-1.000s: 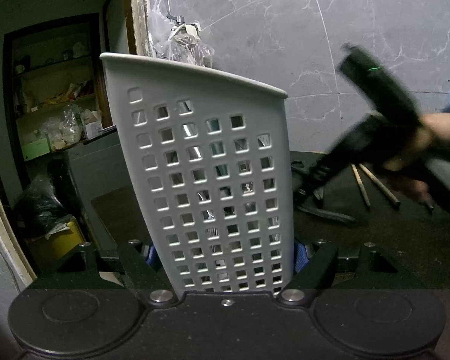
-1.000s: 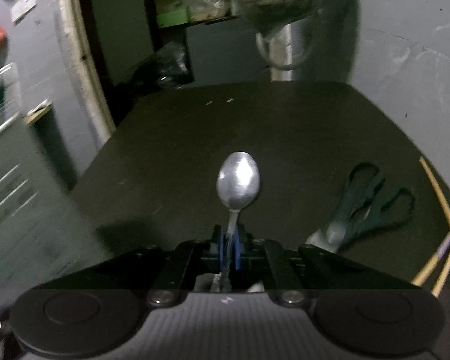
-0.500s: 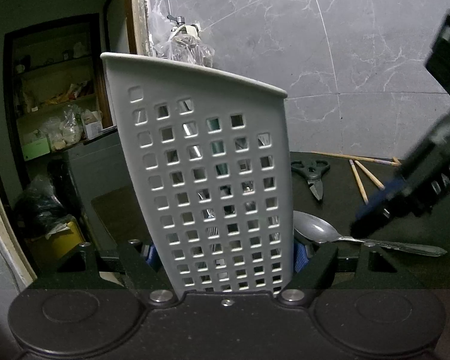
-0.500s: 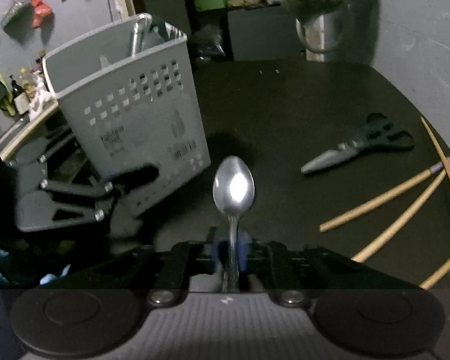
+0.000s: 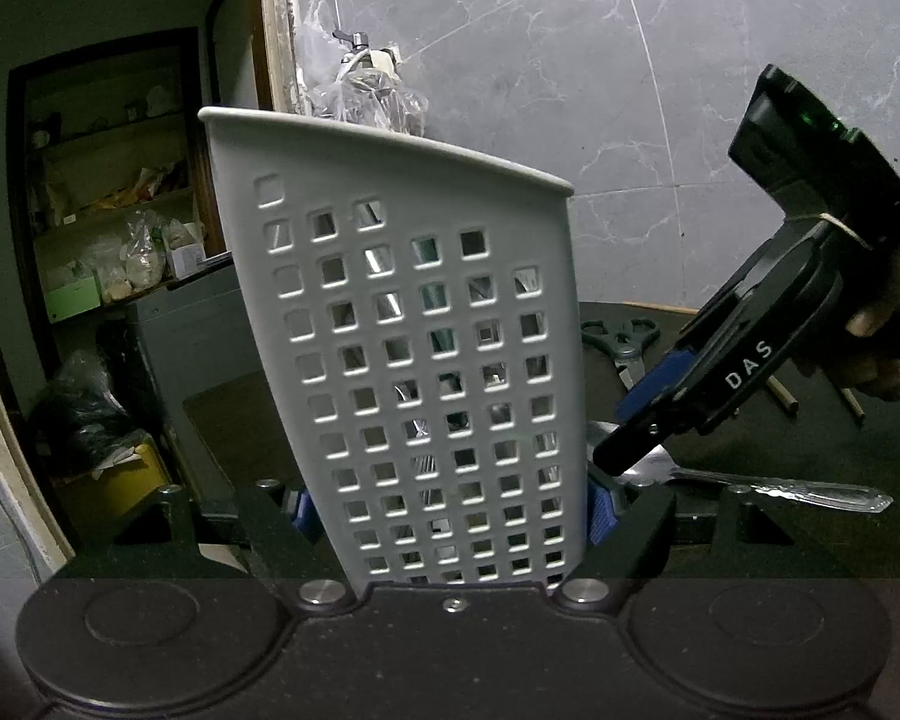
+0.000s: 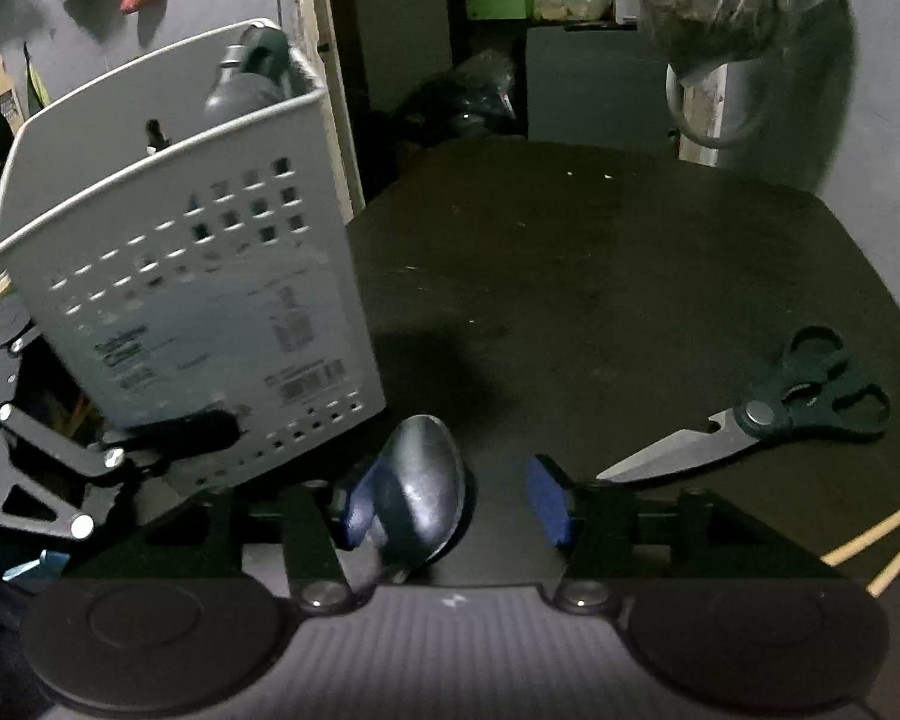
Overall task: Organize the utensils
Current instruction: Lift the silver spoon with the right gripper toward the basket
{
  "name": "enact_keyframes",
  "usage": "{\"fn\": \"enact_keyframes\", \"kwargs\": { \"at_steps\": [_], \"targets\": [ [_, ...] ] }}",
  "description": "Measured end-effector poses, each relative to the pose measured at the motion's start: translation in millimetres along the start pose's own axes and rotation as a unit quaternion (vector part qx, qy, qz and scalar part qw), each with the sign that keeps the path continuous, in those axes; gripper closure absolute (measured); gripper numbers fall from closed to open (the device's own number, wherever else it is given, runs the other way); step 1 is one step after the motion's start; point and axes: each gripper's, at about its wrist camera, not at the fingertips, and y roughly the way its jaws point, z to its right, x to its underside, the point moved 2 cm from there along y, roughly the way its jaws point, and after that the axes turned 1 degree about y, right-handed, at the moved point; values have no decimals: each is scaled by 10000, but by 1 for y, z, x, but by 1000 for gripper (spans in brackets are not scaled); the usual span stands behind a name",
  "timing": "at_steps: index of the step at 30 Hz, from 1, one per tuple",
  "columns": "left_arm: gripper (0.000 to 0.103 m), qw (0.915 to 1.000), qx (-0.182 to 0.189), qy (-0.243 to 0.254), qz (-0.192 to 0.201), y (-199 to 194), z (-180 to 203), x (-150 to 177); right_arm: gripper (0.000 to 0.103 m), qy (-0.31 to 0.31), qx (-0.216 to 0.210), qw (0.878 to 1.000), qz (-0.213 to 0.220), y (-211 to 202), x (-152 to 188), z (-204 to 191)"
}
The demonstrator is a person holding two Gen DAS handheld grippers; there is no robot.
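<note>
My left gripper (image 5: 450,510) is shut on the base of a grey perforated utensil basket (image 5: 414,324), which stands upright and fills that view. Over the basket (image 6: 180,276) rim poke several dark handles (image 6: 252,72). A metal spoon (image 6: 426,498) lies on the black table beside the basket, between the blue pads (image 6: 549,501) of my right gripper (image 6: 453,504), whose jaws are opening and do not press on it. From the left wrist I see the spoon (image 5: 768,483) flat on the table under the right gripper (image 5: 636,426).
Dark-handled scissors (image 6: 798,408) and wooden chopsticks (image 6: 870,534) lie on the table (image 6: 570,300) to the right. A plastic bag (image 6: 732,0) hangs at the far wall. A hand (image 5: 888,330) holds the right gripper. A doorway with shelves (image 5: 120,228) is left of the basket.
My right gripper carried the spoon over next to the basket, tilted down, and its jaws opened; the spoon now lies loose on the table. The left gripper and basket stayed put.
</note>
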Motion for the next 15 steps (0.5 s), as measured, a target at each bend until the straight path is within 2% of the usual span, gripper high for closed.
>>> {"fn": "enact_keyframes", "kwargs": {
  "at_steps": [4,6,8,15],
  "targets": [
    [24,10000,-12,7,-2,0,0,0,45,-41,-117,9999,48,5,1,3],
    [24,10000,-14,7,-2,0,0,-1,57,-118,-167,9998,64,6,3,-1],
    [24,10000,-14,7,-2,0,0,-1,76,-218,-193,9996,50,6,7,-9],
    [24,10000,-9,7,-1,0,0,-1,91,-560,33,9984,72,5,9,-29]
  ]
}}
